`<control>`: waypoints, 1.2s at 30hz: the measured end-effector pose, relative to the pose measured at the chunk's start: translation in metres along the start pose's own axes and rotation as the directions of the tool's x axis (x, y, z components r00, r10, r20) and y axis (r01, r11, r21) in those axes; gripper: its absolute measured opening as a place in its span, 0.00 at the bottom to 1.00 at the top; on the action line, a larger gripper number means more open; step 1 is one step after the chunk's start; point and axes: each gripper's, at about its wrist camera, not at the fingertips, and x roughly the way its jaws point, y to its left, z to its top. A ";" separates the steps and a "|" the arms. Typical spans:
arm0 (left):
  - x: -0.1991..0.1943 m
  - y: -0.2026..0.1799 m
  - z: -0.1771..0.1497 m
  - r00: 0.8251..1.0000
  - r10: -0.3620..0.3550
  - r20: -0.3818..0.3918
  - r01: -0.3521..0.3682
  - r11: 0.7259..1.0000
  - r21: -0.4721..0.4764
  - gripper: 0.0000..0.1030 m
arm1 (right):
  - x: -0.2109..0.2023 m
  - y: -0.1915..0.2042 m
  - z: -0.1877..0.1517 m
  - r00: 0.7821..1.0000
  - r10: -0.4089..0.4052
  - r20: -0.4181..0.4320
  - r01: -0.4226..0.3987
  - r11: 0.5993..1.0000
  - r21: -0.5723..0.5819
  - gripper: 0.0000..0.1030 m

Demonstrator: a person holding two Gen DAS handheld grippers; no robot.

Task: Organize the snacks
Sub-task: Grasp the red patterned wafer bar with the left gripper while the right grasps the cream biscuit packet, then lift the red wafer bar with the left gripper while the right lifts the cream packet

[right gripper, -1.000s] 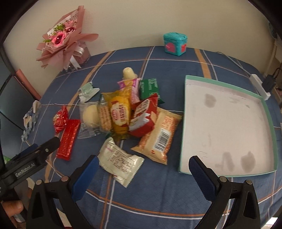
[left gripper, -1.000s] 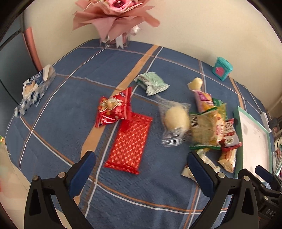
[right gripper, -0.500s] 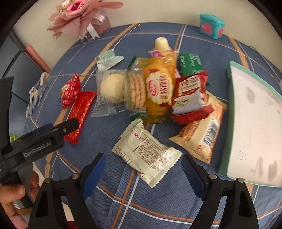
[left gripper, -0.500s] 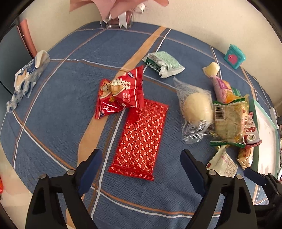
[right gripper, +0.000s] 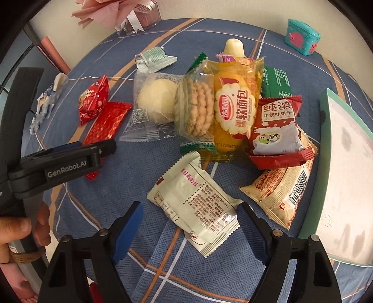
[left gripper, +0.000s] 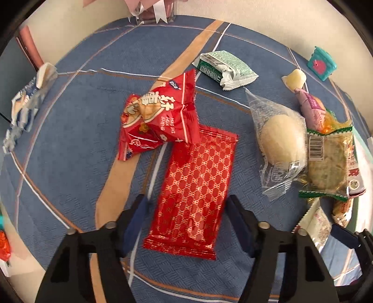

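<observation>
Under the left gripper (left gripper: 186,216), red wafer pack's (left gripper: 193,186) edges hide.

Bright, even daylight; soft shadows under packets on the blue plaid tablecloth (left gripper: 70,144); glare on the glossy red patterned wrapper (left gripper: 195,193); fisheye bending, dark vignetted corners, slight blur

a teal toy box (right gripper: 302,36) and pink bouquet (right gripper: 112,11) by the wall.

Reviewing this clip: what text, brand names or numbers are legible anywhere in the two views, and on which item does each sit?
"GenRobot.AI": side of the left gripper.
"HAO SHI HUA SHENG": red peanut packet.
"软面包": yellow bread bag.
"纯浓", "牛奶味饼干": red biscuit packet.
Barcode digits on the tan packet and fine print on the white packet: too small to read.
</observation>
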 end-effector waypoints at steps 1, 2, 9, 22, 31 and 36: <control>-0.001 0.001 -0.001 1.000 -0.007 0.000 0.007 1.000 -0.005 0.61 | 0.003 -0.001 0.000 1.000 -0.002 -0.007 0.002 1.000 0.003 0.82; -0.002 0.001 -0.002 1.000 -0.007 0.002 0.007 1.000 -0.012 0.57 | 0.003 -0.005 -0.002 1.000 -0.002 -0.016 0.002 1.000 0.008 0.82; -0.009 -0.004 -0.018 0.999 -0.038 -0.010 0.038 0.999 -0.009 0.49 | 0.010 -0.013 -0.005 0.999 0.014 -0.049 -0.013 1.000 0.013 0.73; -0.007 -0.018 -0.038 0.998 -0.060 -0.016 0.060 0.998 0.013 0.49 | 0.025 0.011 -0.015 0.998 -0.038 -0.045 0.035 0.998 -0.060 0.65; -0.003 -0.023 -0.038 0.999 -0.042 -0.011 0.042 0.999 0.019 0.49 | 0.025 0.027 -0.018 0.997 -0.077 -0.026 0.074 0.993 -0.093 0.54; -0.009 -0.021 -0.041 0.999 -0.043 -0.005 0.043 0.999 0.014 0.47 | 0.015 0.023 -0.016 0.999 -0.053 -0.013 0.052 0.996 -0.078 0.48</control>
